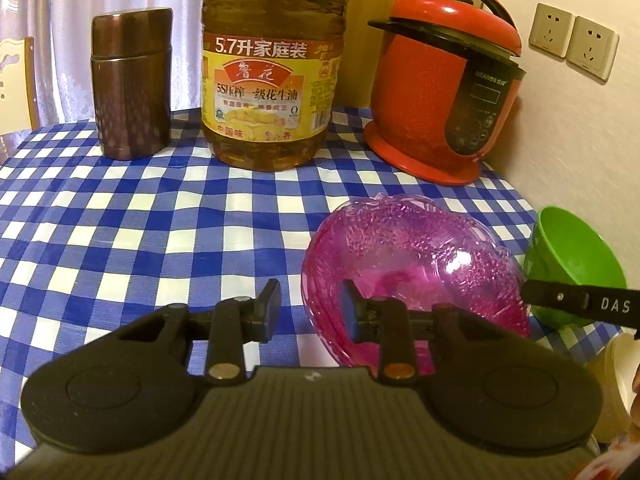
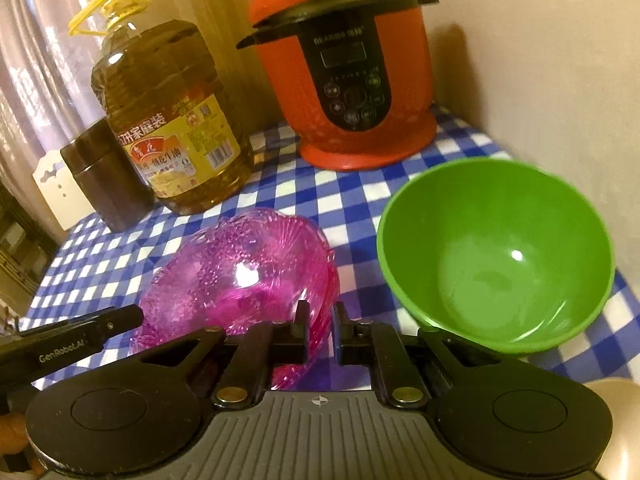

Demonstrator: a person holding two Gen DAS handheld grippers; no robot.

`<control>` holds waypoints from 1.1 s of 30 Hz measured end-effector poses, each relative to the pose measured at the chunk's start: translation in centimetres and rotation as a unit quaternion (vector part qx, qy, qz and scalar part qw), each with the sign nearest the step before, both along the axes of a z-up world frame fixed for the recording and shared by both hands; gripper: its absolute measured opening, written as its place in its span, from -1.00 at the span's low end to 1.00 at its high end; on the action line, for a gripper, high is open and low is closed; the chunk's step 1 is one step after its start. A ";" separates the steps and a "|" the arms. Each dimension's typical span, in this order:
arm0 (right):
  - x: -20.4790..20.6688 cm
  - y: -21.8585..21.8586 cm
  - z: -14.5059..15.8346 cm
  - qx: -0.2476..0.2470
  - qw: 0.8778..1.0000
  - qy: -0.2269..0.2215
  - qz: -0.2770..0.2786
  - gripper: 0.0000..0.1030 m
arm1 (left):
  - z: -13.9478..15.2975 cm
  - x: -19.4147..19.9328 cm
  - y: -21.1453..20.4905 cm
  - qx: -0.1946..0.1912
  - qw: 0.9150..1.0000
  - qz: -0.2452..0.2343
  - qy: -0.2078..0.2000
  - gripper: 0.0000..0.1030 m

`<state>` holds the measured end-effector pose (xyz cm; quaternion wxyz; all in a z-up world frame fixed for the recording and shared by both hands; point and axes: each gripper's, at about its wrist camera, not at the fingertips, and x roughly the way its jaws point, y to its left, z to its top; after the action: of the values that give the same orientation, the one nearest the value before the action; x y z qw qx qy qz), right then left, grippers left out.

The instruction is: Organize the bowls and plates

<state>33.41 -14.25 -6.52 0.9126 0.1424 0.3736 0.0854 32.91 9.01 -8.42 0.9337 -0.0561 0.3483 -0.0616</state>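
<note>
- Brown canister (image 1: 131,84): upright near the far edge of the table (image 1: 120,216), left of the oil bottle; in the right wrist view it stands just beside the bottle.
- Oil bottle (image 1: 272,68): large, amber, yellow label, upright at the far edge between canister and cooker.
- Left gripper (image 1: 310,304): jaws set around the near left rim of the pink bowl, one finger outside and one inside the bowl. A gap shows between the pads and the rim, so the jaws read as released, not clamped.
- Pink bowl (image 1: 412,264): translucent, patterned, tilted with its opening facing the cameras, towards the right side of the table, in front of the cooker and just left of the green bowl.
- Right gripper (image 2: 322,320): jaws nearly together with the pink bowl's right rim (image 2: 320,308) running between them; whether the pads actually press on the rim cannot be told.
- Red cooker (image 1: 440,92): lid on, control panel facing forward, at the far right corner against the wall.
- Green bowl (image 2: 496,264): tilted, opening towards the camera, near the right edge of the table, apart from both grippers.
- Wall sockets (image 1: 572,40): a pair on the wall, right of the cooker.
</note>
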 end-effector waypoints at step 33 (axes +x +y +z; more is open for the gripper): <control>-10.7 -1.8 6.3 0.009 1.000 -0.014 -0.025 -0.16 | 4.7 -12.2 -1.4 -0.048 0.998 0.029 0.034 0.03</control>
<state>22.74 -16.07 -0.21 0.9183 0.1589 0.3561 0.0677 20.67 7.60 -3.75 0.9188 -0.1127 0.3750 -0.0491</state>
